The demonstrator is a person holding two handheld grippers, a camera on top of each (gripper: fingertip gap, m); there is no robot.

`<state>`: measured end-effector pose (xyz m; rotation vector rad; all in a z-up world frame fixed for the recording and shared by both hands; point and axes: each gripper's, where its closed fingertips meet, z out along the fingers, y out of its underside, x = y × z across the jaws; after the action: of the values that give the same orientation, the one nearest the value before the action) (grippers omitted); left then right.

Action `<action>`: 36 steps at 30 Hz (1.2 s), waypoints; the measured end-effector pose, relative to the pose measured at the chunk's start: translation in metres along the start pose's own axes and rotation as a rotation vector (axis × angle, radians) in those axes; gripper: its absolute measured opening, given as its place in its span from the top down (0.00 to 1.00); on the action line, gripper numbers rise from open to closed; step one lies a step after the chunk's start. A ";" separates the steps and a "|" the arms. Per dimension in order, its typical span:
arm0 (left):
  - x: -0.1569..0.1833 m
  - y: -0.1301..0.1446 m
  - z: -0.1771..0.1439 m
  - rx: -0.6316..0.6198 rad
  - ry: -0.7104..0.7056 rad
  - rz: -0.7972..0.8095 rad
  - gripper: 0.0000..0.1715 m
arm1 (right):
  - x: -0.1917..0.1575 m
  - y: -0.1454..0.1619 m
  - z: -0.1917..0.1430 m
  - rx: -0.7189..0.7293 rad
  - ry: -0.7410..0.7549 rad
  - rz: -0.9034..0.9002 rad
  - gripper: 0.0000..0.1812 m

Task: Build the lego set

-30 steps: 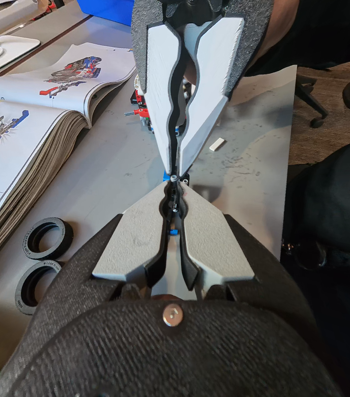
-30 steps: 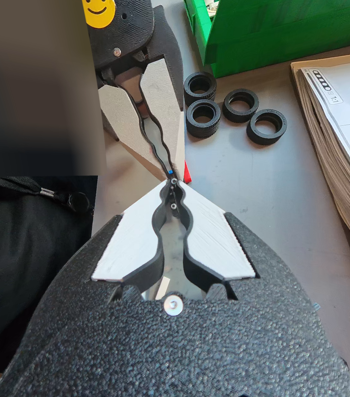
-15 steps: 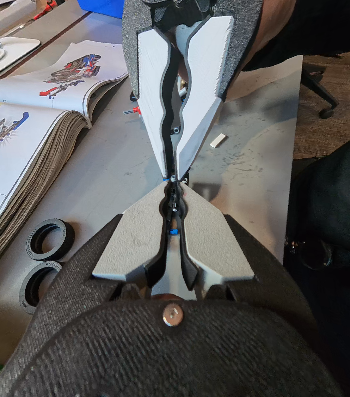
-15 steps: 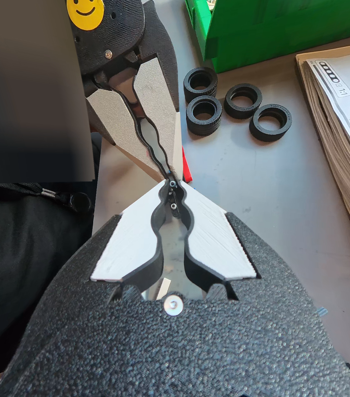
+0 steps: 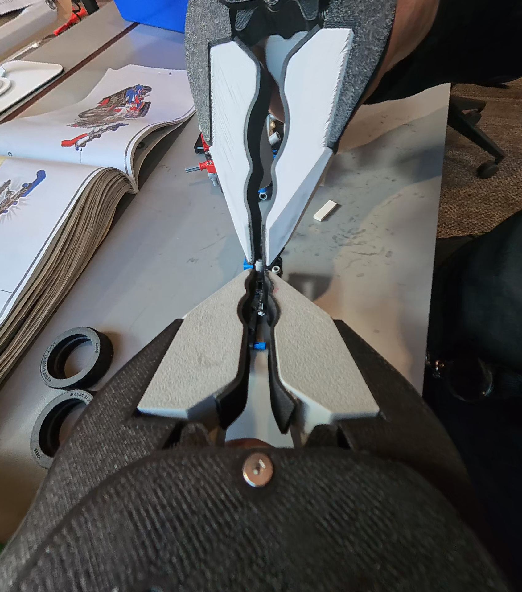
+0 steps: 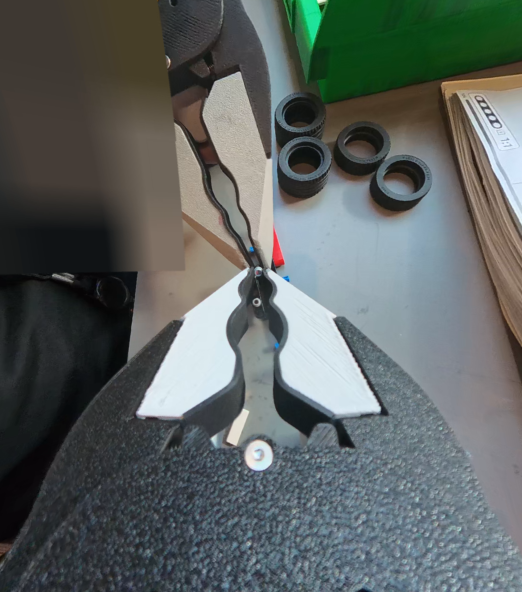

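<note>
A: Since the earlier frame the right gripper (image 5: 259, 258) has tilted a little steeper over the left gripper (image 5: 260, 278), and the tips remain nose to nose above the bench's near right part, by the person's lap.

B: Jaws?

A: Both pinched narrow. The left one clamps a thin black beam (image 5: 258, 307) with a blue pin (image 5: 259, 345) at its rear; the right one grips a black piece (image 6: 258, 302) ending in a small grey pin (image 6: 257, 271).

B: What does the joining turn on?

A: I'd say alignment: both pieces lie along their own fingers, meeting end to end, so the grey pin must run straight into the beam's end hole.

B: Anything unclear?

A: Whether the pin is seated; the tips hide the joint. Behind the right gripper the half-built model (image 5: 210, 166) is mostly covered. Tyres (image 6: 362, 148) and the manual (image 5: 29, 205) lie towards the bench's far side
</note>
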<state>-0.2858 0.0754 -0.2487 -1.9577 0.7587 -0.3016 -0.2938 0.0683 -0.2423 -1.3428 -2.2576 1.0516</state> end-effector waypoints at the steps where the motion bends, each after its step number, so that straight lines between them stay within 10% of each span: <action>1: 0.000 0.000 0.000 0.001 0.003 -0.002 0.99 | 0.000 0.000 0.000 -0.004 0.006 -0.022 0.98; 36: 0.002 0.003 -0.006 0.000 0.086 -0.102 0.97 | -0.002 0.001 0.003 -0.114 0.075 -0.240 0.98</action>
<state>-0.2888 0.0693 -0.2490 -1.9976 0.7149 -0.4491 -0.2941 0.0654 -0.2450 -1.0969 -2.3804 0.7899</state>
